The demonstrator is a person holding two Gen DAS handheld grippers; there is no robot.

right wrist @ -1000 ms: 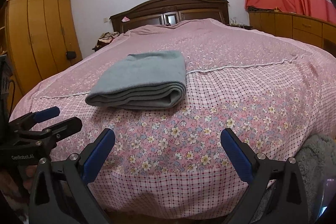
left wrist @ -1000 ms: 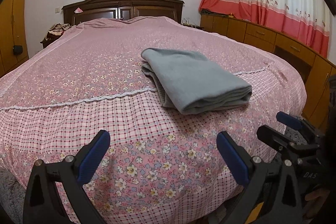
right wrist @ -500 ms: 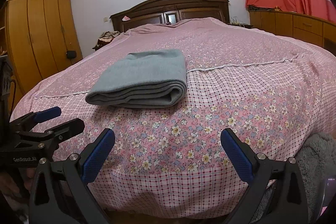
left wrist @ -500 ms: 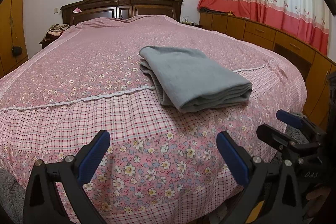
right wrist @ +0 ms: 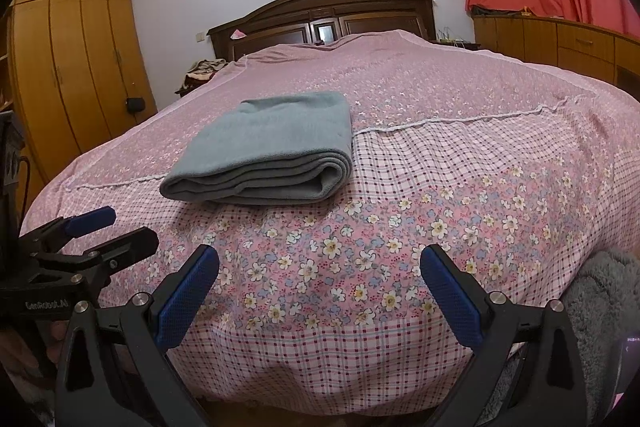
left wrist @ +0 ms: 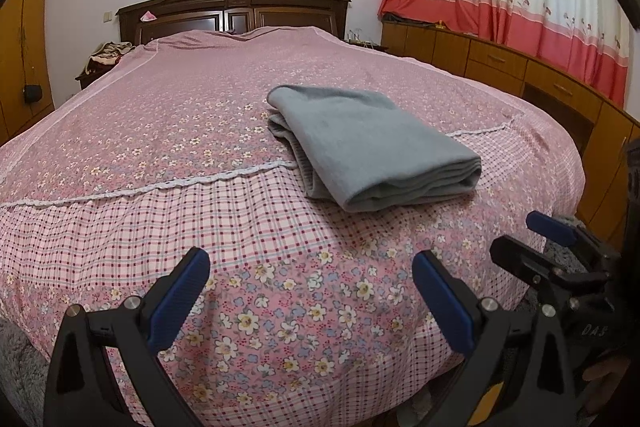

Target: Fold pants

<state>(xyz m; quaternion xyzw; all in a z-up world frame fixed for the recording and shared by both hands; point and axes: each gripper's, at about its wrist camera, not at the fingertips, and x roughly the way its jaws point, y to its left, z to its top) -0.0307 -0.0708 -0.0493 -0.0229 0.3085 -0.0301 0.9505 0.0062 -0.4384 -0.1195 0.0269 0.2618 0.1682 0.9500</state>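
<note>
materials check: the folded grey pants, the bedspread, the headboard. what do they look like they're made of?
Grey pants: soft matte knit, probably fleece or brushed cotton; thick rounded fold edges, faint nap, no sheen.
Bedspread: thin woven printed fabric, likely cotton; floral and check panels joined by a white lace-like trim.
Headboard: dark wood or veneer with a semi-gloss finish; panelled, with light reflections.

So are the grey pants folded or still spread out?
Folded: the grey pants lie as a compact stack on the bedspread, layered edges showing at the near end.
</note>
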